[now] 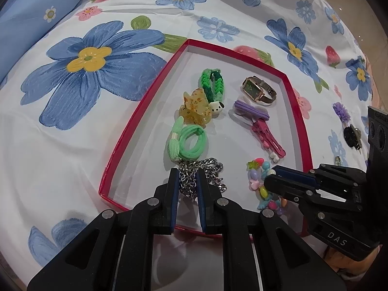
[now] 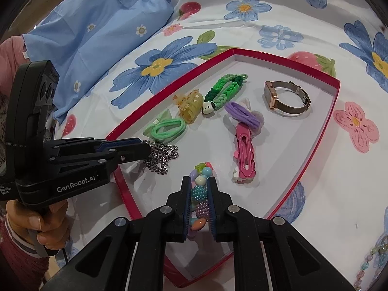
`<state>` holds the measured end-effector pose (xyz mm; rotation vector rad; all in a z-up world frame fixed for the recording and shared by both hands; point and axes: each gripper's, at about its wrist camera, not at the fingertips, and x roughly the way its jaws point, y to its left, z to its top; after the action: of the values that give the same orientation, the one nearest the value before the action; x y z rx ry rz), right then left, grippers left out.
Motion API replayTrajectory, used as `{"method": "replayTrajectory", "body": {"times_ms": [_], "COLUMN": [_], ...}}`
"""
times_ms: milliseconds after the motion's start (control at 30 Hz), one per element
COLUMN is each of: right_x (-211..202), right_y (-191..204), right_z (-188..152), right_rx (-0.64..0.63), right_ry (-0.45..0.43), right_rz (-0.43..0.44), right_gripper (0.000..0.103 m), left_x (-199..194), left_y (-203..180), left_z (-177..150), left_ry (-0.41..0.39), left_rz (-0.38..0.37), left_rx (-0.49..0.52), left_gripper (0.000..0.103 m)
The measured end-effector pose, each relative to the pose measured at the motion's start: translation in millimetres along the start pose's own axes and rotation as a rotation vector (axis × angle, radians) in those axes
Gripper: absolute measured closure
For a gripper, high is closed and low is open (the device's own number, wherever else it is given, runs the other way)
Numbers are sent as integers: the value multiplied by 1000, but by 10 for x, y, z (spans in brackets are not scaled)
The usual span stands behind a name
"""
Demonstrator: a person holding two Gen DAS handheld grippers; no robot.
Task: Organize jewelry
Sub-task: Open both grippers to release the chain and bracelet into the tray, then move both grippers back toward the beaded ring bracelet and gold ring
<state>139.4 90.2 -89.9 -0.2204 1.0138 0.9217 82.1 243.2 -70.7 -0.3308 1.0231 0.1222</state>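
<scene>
**Two tongs, two catches, one red tray**

Two pieces of jewelry are gripped at once inside the red tray, which lies on a bed sheet printed with blue flowers and strawberries. The left tongs are narrowed onto a heap of silver chain at the tray's near edge; the links bunch between the two blue-lined fingers and spill out to the right of them. From the right wrist view the same chain hangs in a loose clump off the tip of the left tongs, resting on the tray floor.

The right tongs are closed on a colourful bead bracelet, with pearly blue and lilac beads pressed between the pads and a green star bead just beyond the tips. In the left wrist view, that bracelet sits near the tray's right wall, with the right tongs reaching in from the side.

Further back in the tray lie green hair ties, a yellow butterfly claw clip, a green braided band with a small dog charm, purple hair ties, pink snap clips and a rose-gold wristwatch. A blue pillow lies beyond the tray. On the sheet outside the tray's right wall are a purple tuft and a black clip.
</scene>
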Motion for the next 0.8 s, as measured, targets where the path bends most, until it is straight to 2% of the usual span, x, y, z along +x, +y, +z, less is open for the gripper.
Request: {"method": "replayTrajectory", "body": {"times_ms": [167,267,367,467,533,567,733,800], "right_x": [-29,-62,-124,-239,-368,-428,-808,-941], "right_y": [-28,-34,-27,-38,-70,-86,-274,-386], "right_z": [3,8,12,12,1,-8,-126,-193], "right_rx": [16,22,25,38,57,65,114,143], "right_ry": [-10,-17,-32,-62,-96,-112,-187,-205], "right_rz": [-1,4,7,13,13,15,-17,-37], "right_gripper": [86,77,70,70,68,68,62,62], "left_x": [-31,-54,-106,-179,-245,-273,-415,-471], "left_y": [-6,-22,-42,-52,-63,-70,-165,-245], "left_z": [8,2,1,4,1,2,-12,-26], "left_ry": [-6,-8,-17,-32,-45,-52,-78,-87], "left_rz": [6,5,11,8,-2,-5,-30,-43], "left_rx": [2,3,3,-2,-10,-12,-17,-6], "left_gripper": [90,87,76,70,59,57,48,48]}}
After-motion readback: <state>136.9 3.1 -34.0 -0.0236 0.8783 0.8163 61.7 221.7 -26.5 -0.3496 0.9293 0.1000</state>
